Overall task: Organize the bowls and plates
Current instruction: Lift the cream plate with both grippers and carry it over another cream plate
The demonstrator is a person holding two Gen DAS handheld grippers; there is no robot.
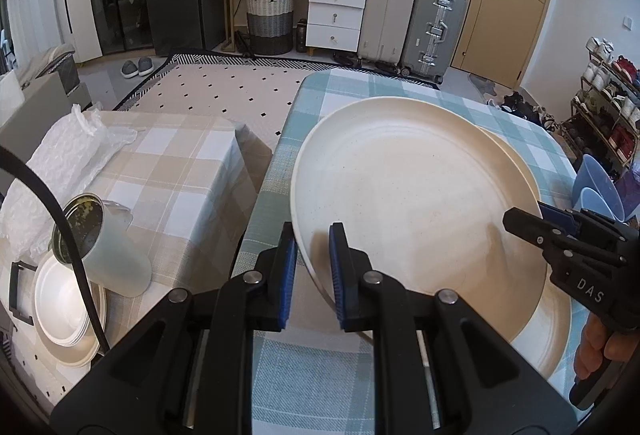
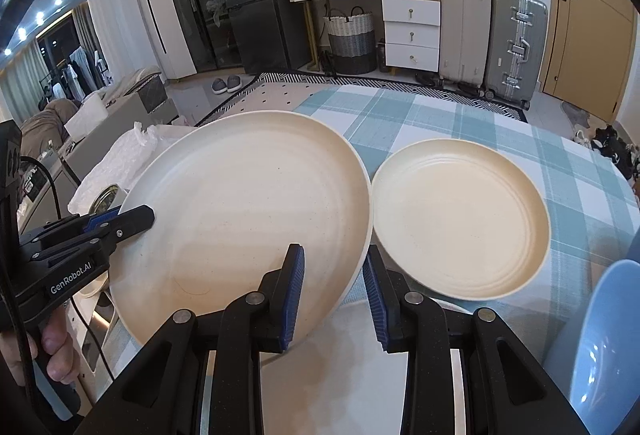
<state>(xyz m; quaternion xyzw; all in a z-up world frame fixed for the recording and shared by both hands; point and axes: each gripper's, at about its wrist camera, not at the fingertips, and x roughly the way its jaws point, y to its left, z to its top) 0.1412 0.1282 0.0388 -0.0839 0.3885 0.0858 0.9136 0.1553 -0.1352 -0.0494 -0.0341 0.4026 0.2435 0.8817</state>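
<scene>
1. Claws hold one big cream plate (image 2: 248,211), tilted above the blue checked tabletop (image 2: 440,123).
2. Left claw (image 1: 313,263) is clamped on its rim.
3. Right claw (image 2: 334,285) also pinches its rim.
4. Smaller plate (image 2: 460,219) lies at 3 o'clock, just beside it.

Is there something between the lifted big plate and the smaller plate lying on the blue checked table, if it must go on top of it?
Nothing visible does. The big plate, held by both the left gripper and the right gripper, hangs tilted beside the empty smaller plate.
</scene>
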